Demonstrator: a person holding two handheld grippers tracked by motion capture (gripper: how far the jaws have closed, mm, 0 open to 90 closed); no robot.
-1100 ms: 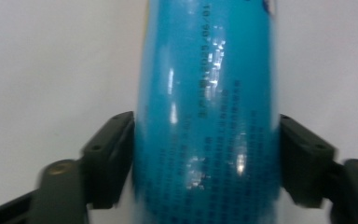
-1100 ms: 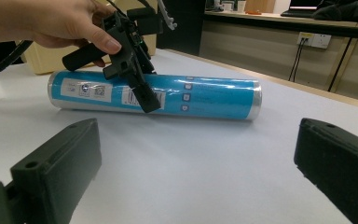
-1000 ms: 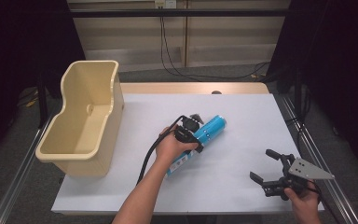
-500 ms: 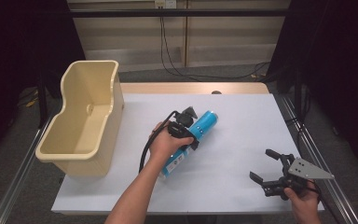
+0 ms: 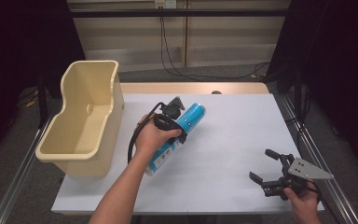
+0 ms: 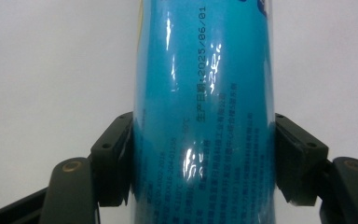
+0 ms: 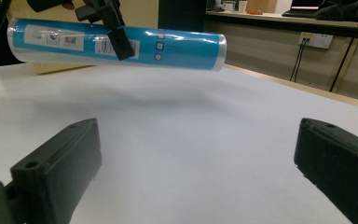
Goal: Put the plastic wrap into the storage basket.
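left tool (image 5: 176, 122): clamped across a blue tube (image 5: 189, 122); in the left gripper view both black jaws press the tube's sides, printed text and a date code facing the camera.
blue tube: long cylinder, glossy blue wrap with white label panels, held roughly level and lifted off the counter (image 5: 233, 140); in the right gripper view a soft shadow lies on the counter under it. high view puts it over the counter's left-centre, one end toward the far side, the other toward the person.
left hand (image 5: 153, 136): wrapped round the tool body, black cable looping beside the wrist.
right tool (image 5: 264, 165): jaws spread wide, nothing between them, low over the counter's near right corner, well apart from the tube.
bin (image 5: 85, 116): cream plastic, at the counter's left edge, just beside the tube; inside looks bare.
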